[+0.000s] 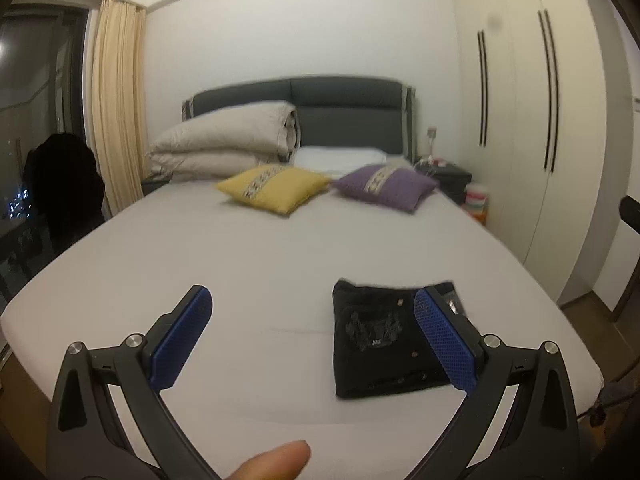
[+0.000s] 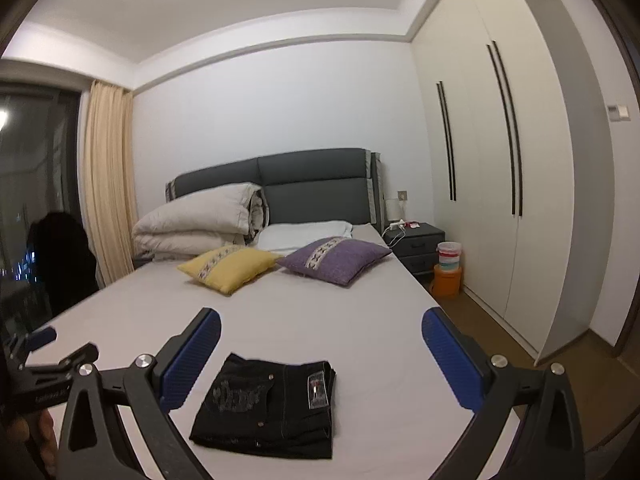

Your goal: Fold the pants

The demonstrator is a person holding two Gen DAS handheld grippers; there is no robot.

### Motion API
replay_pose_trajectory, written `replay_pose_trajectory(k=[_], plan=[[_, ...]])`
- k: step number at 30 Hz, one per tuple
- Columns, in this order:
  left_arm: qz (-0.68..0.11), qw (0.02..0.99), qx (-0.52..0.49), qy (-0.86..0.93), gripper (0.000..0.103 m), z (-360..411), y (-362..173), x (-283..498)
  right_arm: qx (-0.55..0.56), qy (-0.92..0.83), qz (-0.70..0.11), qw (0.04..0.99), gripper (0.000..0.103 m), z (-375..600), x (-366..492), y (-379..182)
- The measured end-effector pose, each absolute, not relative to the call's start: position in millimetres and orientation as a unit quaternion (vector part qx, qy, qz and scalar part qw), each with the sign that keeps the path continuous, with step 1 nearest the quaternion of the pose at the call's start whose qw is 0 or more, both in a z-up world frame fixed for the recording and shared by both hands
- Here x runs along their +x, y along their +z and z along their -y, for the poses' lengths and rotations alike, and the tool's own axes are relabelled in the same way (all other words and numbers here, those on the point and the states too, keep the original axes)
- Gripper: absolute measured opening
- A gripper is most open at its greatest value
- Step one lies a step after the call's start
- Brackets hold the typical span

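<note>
Black pants [image 1: 380,340] lie folded into a compact rectangle on the white bed [image 1: 260,264], near its foot edge. In the right wrist view the folded pants [image 2: 268,404] show a back pocket and a waist label. My left gripper [image 1: 312,316] is open and empty, held above the bed to the left of the pants; its right finger overlaps them in view. My right gripper [image 2: 320,340] is open and empty, held above and behind the pants. The left gripper's frame [image 2: 48,364] shows at the left edge of the right wrist view.
A yellow cushion [image 2: 228,268], a purple cushion [image 2: 336,258], a white pillow and a folded duvet [image 2: 196,220] lie at the head of the bed. A wardrobe [image 2: 500,184] and a nightstand [image 2: 420,246] stand to the right, with floor between. A dark chair [image 2: 64,256] stands left.
</note>
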State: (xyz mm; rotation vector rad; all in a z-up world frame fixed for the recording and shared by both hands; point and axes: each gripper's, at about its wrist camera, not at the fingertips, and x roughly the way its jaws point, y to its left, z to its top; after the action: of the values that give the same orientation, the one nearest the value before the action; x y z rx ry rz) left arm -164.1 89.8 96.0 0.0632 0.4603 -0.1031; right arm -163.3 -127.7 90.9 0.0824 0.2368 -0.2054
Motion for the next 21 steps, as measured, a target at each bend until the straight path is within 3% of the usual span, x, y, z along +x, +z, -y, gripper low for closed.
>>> replay_pose_trajectory(k=[8, 21], plan=[[-0.316, 0.948, 0.015, -0.035, 0.103, -86, 57, -142, 0.041, -0.108, -0.212, 0.97, 0.103, 108, -142, 62], [-0.363, 0.931, 0.014, -0.027, 0.103, -74, 2, -112, 0.05, -0.114, -0.291, 0.948, 0.103, 103, -121, 24]])
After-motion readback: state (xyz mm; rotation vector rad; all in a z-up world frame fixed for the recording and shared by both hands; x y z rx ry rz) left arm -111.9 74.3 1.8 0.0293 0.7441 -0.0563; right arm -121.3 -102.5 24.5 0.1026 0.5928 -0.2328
